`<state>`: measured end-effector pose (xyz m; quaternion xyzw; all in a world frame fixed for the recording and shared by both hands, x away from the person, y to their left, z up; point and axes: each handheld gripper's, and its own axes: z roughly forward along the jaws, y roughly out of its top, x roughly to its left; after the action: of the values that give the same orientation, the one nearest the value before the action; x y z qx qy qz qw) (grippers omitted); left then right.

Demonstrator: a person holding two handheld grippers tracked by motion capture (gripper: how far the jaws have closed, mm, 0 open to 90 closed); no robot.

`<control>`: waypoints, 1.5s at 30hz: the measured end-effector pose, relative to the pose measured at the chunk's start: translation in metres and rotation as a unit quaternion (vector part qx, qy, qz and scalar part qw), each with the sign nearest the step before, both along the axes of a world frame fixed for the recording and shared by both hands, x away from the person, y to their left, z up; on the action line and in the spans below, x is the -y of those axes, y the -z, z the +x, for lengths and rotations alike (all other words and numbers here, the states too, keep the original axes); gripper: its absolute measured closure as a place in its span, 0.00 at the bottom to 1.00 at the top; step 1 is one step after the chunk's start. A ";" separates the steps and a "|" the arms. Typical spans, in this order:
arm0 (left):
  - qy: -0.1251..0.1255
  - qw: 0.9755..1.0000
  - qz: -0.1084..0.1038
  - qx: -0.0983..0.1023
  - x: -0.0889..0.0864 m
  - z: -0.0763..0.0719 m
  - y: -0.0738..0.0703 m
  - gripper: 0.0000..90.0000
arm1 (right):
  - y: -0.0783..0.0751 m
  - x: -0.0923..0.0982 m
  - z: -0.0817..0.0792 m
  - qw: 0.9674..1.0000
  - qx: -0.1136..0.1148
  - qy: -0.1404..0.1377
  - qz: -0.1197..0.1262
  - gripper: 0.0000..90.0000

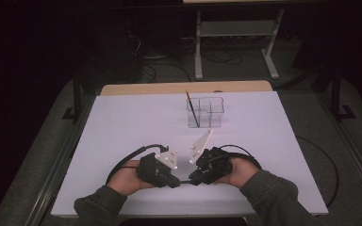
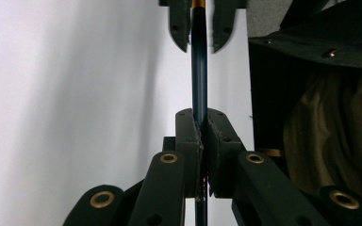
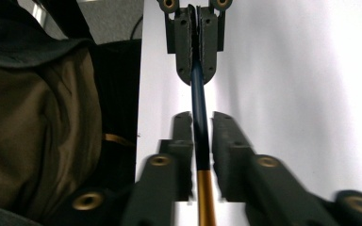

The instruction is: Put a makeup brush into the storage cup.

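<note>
In the high view the white counter carries a clear organizer with several compartments, and one thin brush stands tilted in its left compartment. Well nearer the person than the organizer, the two hands hold their tools tip to tip: the left tool comes in from the left, the right tool from the right, and a thin dark pencil bridges the short gap between them, nearly level above the counter. Black cables loop out behind both tools. In the left gripper view the left tool has its two black jaws pressed together on the dark blue pencil, which runs straight up from the pinch to the right tool at the top edge, whose jaws stand a little apart on either side of the shaft; a gold band shows on the pencil at the very top. An olive sleeve lies to the right. In the right gripper view the right tool is slightly spread, the pencil between its jaws with a gap at each side, its gold part lowest. Beyond, the left tool pinches the pencil's far end.
</note>
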<state>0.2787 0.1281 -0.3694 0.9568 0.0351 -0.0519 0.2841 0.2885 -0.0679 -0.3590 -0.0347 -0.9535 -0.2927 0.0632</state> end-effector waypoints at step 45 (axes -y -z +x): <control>-0.012 0.999 -0.008 0.045 -0.008 -0.008 -0.010 0.93 | -0.019 -0.009 0.007 0.999 0.007 -0.031 -0.028 0.76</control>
<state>0.2709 0.1360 -0.3595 0.9554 0.0332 -0.0054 0.2935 0.2955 -0.0588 -0.3398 -0.0045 -0.9625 -0.2636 0.0644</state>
